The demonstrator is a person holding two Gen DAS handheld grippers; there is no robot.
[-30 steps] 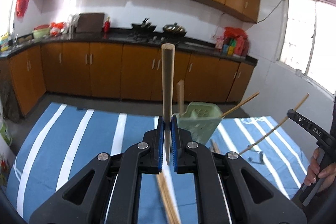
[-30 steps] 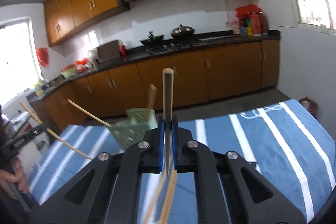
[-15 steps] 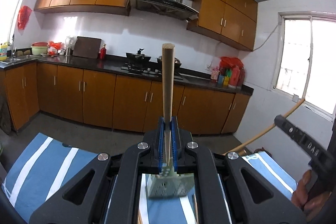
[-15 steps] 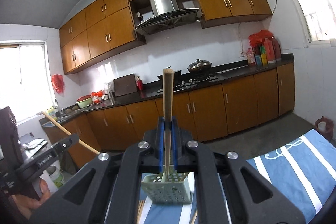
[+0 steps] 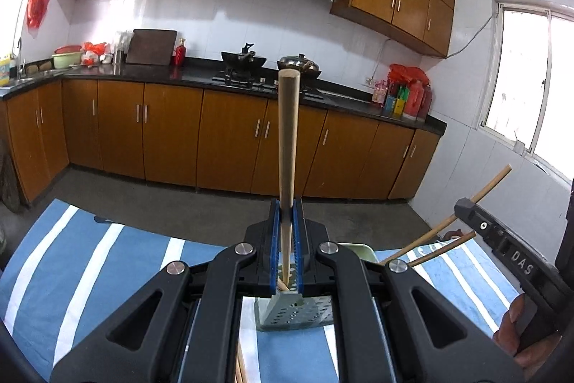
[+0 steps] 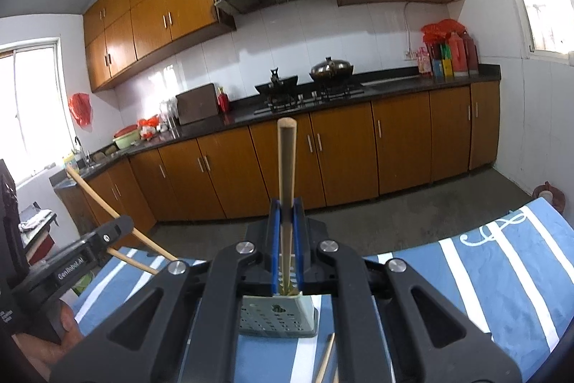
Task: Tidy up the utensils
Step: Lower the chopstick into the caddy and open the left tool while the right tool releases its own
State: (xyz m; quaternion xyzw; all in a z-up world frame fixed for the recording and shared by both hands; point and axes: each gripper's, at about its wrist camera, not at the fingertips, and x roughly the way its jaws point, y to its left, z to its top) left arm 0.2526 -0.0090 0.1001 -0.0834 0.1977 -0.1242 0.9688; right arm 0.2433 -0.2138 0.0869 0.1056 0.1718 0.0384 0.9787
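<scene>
L gripper [image 5: 286,232] clamped on pale wooden chopstick [image 5: 288,146], R gripper [image 6: 286,232] likewise, perforated green holder [image 6: 278,314] below

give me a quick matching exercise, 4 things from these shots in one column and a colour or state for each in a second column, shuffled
Things:
1. left gripper
2. utensil holder
3. tablecloth
4. bag on the wall

Colour or state:
A. blue with white stripes
B. red, hanging by the window
C. shut on a chopstick that stands upright
D. pale green, full of holes

Pairs: 1-C, 2-D, 3-A, 4-B
</scene>
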